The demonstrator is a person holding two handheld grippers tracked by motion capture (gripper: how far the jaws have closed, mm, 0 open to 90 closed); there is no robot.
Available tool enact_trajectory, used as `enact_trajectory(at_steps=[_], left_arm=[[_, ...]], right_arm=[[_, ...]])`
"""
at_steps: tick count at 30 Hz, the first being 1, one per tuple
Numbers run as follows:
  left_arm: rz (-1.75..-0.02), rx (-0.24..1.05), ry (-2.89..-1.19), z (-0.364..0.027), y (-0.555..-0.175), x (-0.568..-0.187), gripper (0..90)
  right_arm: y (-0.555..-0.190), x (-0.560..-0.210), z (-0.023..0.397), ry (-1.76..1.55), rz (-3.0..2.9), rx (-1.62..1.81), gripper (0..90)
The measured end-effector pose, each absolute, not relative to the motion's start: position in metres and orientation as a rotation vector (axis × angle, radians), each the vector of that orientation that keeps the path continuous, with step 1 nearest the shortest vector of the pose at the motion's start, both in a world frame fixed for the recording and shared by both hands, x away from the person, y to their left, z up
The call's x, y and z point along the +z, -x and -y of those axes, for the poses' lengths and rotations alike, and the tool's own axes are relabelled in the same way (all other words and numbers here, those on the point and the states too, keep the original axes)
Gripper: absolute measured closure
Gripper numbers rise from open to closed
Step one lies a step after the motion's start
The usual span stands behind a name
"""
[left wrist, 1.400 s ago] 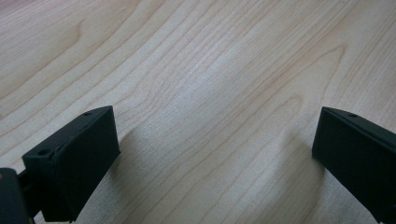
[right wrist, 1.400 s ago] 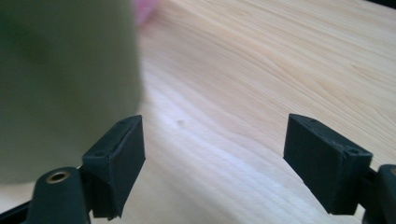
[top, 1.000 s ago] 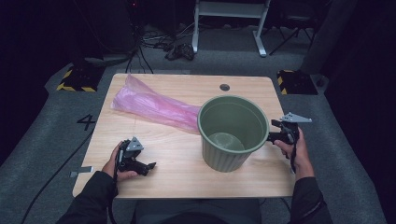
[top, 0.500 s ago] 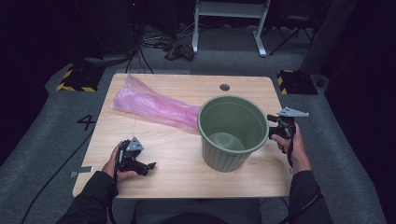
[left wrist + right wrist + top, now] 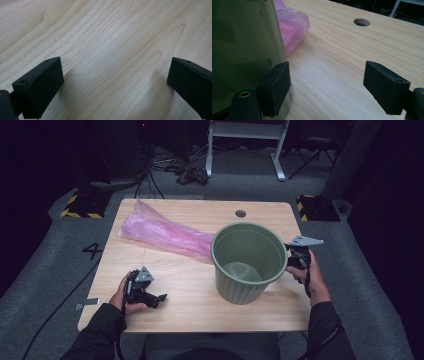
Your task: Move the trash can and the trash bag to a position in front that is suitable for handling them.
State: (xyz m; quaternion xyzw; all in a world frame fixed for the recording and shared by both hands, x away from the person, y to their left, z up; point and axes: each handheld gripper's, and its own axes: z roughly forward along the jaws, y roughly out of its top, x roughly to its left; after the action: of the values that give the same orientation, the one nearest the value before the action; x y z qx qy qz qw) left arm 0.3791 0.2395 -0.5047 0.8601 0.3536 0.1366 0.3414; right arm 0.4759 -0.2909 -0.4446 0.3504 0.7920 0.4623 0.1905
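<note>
We see the green bin [image 5: 248, 265] standing upright, mouth up, on the right half of the wooden table [image 5: 190, 307], a short way in from the right edge. It is a round, tapering plastic tub with a ribbed lower wall and a smooth rim. The right gripper [image 5: 295, 256] sits just beside its right wall; in the right gripper view one jaw lies against the smooth green wall [image 5: 242, 50] and the other stands well apart over bare wood, so the jaws are wide. The crinkled pink plastic bag [image 5: 165, 232] lies long, running from the far left corner towards the bin. Our left gripper [image 5: 152, 298] rests near the front left edge, jaws wide over open woodgrain.
</note>
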Motion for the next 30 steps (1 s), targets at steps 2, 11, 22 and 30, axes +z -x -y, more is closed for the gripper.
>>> enact_trajectory(at_steps=[2,11,22,30], left_arm=[[-0.920,0.355,-2.237,-0.239,-0.379,-0.505,0.3],[-0.926,0.359,-2.235,-0.239,-0.379,-0.505,0.3],[-0.934,0.363,-2.232,-0.239,-0.378,-0.505,0.4],[-0.935,0.363,-2.233,-0.238,-0.377,-0.504,0.4]], right_arm=[[-0.473,-0.446,0.290,-0.984,-2.227,1.298,22.1],[-0.460,-0.446,0.284,-0.939,-2.251,1.293,22.7],[-0.428,-0.449,0.275,-0.808,-2.364,1.216,19.1],[-0.399,-0.457,0.272,-0.668,-2.495,1.218,17.4]])
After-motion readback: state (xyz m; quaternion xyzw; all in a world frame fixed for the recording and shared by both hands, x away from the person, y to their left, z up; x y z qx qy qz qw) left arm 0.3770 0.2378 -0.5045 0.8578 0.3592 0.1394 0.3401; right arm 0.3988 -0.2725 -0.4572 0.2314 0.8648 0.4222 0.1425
